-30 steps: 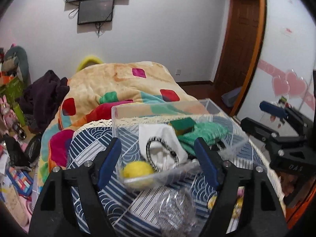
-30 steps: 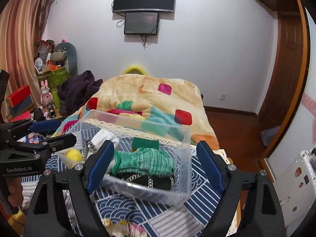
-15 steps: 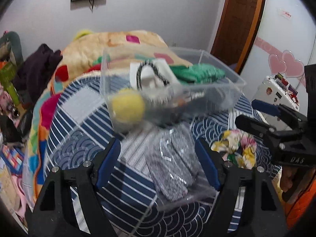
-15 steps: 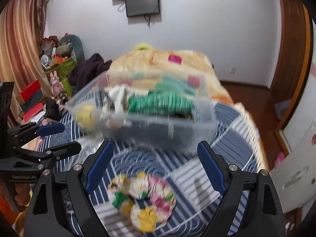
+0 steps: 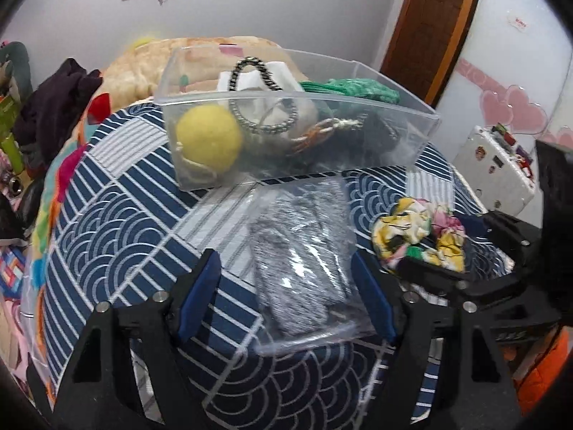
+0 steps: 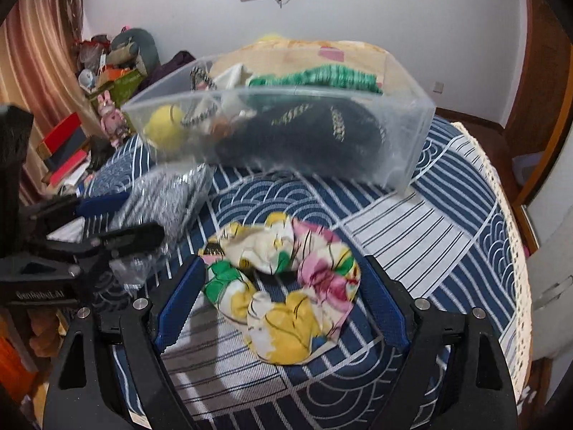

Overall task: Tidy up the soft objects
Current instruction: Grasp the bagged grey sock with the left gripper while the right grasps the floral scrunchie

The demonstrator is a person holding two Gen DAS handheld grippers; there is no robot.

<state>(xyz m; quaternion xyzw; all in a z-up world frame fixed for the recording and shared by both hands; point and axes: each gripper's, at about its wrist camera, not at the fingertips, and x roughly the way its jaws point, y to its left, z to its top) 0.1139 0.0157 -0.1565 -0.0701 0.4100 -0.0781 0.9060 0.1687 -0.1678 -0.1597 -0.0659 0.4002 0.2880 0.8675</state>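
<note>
A clear plastic bin (image 5: 412,132) (image 6: 412,157) stands on the blue patterned table (image 5: 118,215) (image 6: 447,215). It holds a yellow ball (image 5: 209,138), a white cloth, a green knit item (image 6: 322,75) and dark items. A grey fabric in a clear bag (image 5: 304,261) (image 6: 168,193) lies in front of the bin, between the open fingers of my left gripper (image 5: 286,294). A floral scrunchie (image 6: 283,283) (image 5: 419,236) lies between the open fingers of my right gripper (image 6: 283,301). Both grippers are empty.
A bed with a colourful blanket (image 5: 200,46) stands behind the table. Dark clothes (image 5: 53,100) and toys (image 6: 111,118) clutter the left side. A wooden door (image 5: 437,28) and a white suitcase (image 5: 501,168) are to the right. The table's lace edge (image 6: 515,268) runs at right.
Both grippers have dropped lower and closer to the table. The bagged fabric now lies between the left fingers and the scrunchie between the right fingers. The bin has shifted farther up in view.
</note>
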